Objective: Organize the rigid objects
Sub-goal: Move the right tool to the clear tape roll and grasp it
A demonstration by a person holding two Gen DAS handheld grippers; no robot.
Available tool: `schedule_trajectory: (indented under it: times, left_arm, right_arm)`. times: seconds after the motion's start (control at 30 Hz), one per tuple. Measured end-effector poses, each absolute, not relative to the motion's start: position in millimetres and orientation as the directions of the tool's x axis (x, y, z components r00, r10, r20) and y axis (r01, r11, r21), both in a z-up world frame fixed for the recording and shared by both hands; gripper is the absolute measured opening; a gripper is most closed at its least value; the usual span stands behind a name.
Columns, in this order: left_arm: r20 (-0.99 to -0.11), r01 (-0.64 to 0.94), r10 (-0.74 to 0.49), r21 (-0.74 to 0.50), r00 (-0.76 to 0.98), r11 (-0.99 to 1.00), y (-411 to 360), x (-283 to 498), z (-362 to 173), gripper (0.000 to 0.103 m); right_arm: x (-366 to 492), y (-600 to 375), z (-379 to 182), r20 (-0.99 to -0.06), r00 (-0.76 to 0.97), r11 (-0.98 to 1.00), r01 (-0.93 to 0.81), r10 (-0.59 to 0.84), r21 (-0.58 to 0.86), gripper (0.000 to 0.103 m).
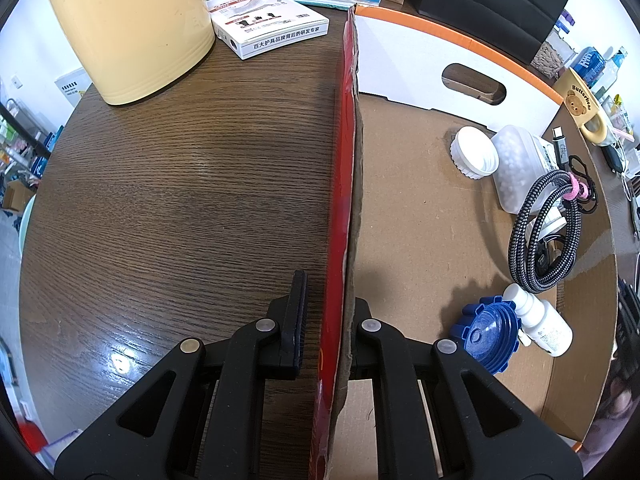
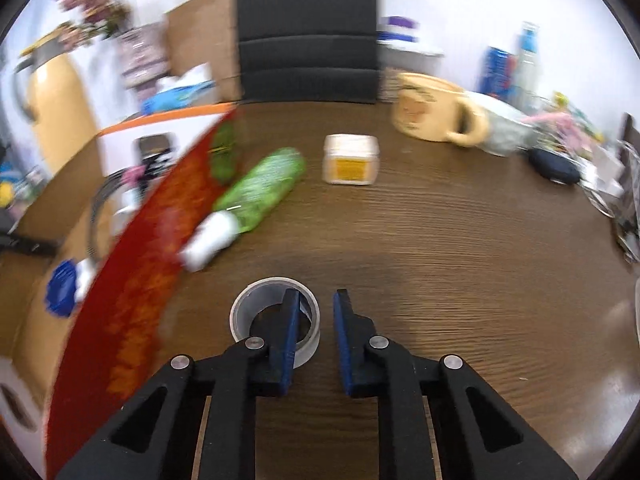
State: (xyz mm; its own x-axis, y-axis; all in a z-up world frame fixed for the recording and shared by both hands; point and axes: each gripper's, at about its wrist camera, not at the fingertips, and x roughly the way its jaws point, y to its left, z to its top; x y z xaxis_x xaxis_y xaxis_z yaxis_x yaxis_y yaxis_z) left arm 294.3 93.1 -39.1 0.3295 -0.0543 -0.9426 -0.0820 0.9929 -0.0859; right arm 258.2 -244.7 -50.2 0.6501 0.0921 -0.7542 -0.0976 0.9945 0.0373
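A dark wood-grain surface (image 2: 440, 240) carries a clutter of small goods, with a cardboard box (image 1: 420, 220) standing on it beside a yellow jug (image 1: 132, 28). The left claw (image 1: 324, 312) is clenched on the box's red side wall (image 1: 340, 200), one finger outside and one inside, apparently steadying it. Already in the box lie a coiled cable (image 1: 544, 232), a blue cap (image 1: 488, 332), a small white bottle (image 1: 544, 324) and a white jar (image 1: 516, 168). The right claw (image 2: 316, 320) has one finger dipped into the hole of a tape roll (image 2: 276, 320) and the other outside it; a clear gap shows between finger and roll, so it has not gripped yet. The step in hand looks like picking up the tape. Next, the fingers should pinch the roll's wall firmly, then lift it over the red wall into the box. A green bottle (image 2: 260, 188) and a white tub (image 2: 351, 159) wait nearby.
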Motion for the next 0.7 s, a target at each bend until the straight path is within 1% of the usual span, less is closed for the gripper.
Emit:
schedule_trajectory:
  times: [0.1, 0.23, 0.3, 0.33, 0.37, 0.4, 0.43, 0.53, 0.7]
  left_arm:
    - [-0.943, -0.082, -0.054, -0.086, 0.330, 0.993, 93, 294, -39, 0.007]
    - [-0.943, -0.082, -0.054, -0.086, 0.330, 0.993, 93, 294, -39, 0.007]
    - [-0.943, -0.082, -0.054, -0.086, 0.330, 0.993, 93, 294, -39, 0.007]
    - [-0.943, -0.082, -0.055, -0.086, 0.330, 0.993, 93, 294, -39, 0.007]
    - [-0.943, -0.082, -0.055, -0.086, 0.330, 0.993, 93, 294, -39, 0.007]
    - [-0.943, -0.082, -0.055, -0.086, 0.330, 0.993, 93, 294, -39, 0.007]
    - [-0.943, -0.082, -0.055, -0.086, 0.330, 0.993, 93, 294, -39, 0.007]
    - [-0.943, -0.082, -0.054, -0.086, 0.330, 0.993, 93, 294, -39, 0.007]
    - [-0.943, -0.082, -0.055, -0.086, 0.330, 0.993, 93, 294, -39, 0.007]
  right_arm:
    - [260, -258, -48, -0.746, 0.661, 0.996, -0.045, 0.084, 0.073, 0.020]
    - [256, -263, -38, -0.709, 0.694, 0.990, -0.044, 0.125, 0.132, 0.021]
    - [255, -259, -37, -0.700, 0.701, 0.989, -0.060, 0.139, 0.136, 0.025]
    - [254, -256, -37, -0.699, 0.701, 0.989, -0.068, 0.141, 0.130, 0.036]
    - [254, -253, -38, -0.702, 0.699, 0.990, -0.076, 0.139, 0.120, 0.056]
    - [254, -250, -39, -0.704, 0.698, 0.991, -0.079, 0.134, 0.111, 0.068]
    - [253, -247, -38, -0.703, 0.700, 0.992, -0.080, 0.124, 0.095, 0.083]
    - [253, -243, -38, -0.698, 0.705, 0.993, -0.088, 0.122, 0.084, 0.084]
    - [257, -241, -43, -0.725, 0.683, 0.996, -0.077, 0.089, 0.049, 0.084]
